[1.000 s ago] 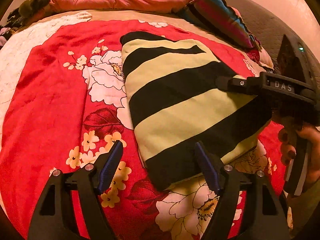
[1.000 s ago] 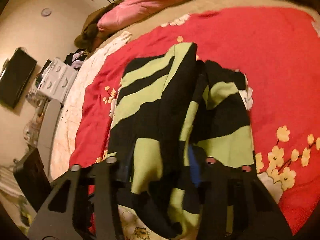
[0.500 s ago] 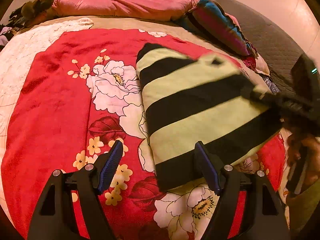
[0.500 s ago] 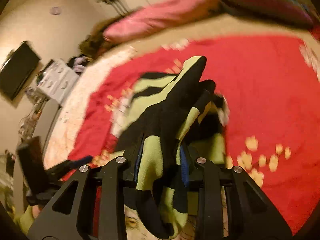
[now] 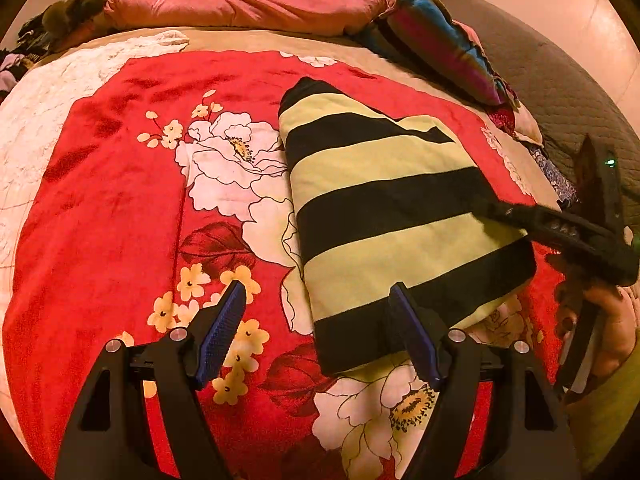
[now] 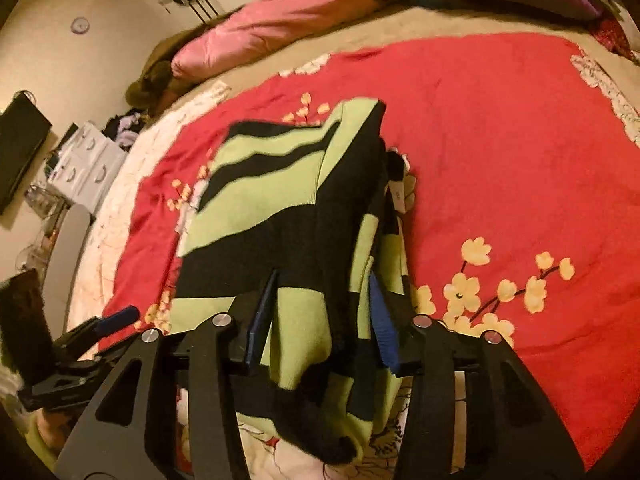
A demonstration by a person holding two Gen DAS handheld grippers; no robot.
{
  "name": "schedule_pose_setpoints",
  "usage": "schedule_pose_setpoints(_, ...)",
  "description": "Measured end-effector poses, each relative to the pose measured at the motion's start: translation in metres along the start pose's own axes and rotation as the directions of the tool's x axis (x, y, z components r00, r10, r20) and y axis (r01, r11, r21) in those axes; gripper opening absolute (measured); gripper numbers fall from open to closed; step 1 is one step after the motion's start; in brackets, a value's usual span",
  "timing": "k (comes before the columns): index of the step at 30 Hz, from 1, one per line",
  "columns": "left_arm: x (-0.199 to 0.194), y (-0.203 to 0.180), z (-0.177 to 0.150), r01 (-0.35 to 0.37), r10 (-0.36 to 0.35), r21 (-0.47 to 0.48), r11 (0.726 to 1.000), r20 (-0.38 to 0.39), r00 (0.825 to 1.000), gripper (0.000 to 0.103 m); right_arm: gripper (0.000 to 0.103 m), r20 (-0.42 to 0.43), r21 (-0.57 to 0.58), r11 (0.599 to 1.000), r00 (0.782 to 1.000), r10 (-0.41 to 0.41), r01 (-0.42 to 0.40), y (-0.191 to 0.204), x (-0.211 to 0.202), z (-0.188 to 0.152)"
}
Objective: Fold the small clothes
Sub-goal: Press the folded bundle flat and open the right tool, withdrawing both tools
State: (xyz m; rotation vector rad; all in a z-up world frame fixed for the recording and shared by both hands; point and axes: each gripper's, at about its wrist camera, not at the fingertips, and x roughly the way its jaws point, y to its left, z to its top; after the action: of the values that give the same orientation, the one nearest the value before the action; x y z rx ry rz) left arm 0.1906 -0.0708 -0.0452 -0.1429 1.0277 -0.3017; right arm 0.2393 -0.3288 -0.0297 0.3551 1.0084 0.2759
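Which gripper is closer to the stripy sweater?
Right. The right gripper has the sweater between its fingers; they have just been opening. The left gripper is open by the sweater's near corner, gripping nothing.

matt knit sweater (image 5: 384, 216), plush blanket (image 5: 120, 200)

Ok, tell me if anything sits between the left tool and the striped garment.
Nothing visible does. The left tool hangs open over the red floral blanket, its right finger already over the corner of the striped garment.
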Motion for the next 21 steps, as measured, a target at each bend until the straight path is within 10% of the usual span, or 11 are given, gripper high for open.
schedule_pose_setpoints(21, 0.022, -0.025, -0.050, -0.099, 0.109, 0.226, 0.969, -0.031, 0.994, 0.071, 0.057, 0.090, -0.038, 0.997, 0.994, 0.067, -0.064, 0.023, -0.037, -0.019)
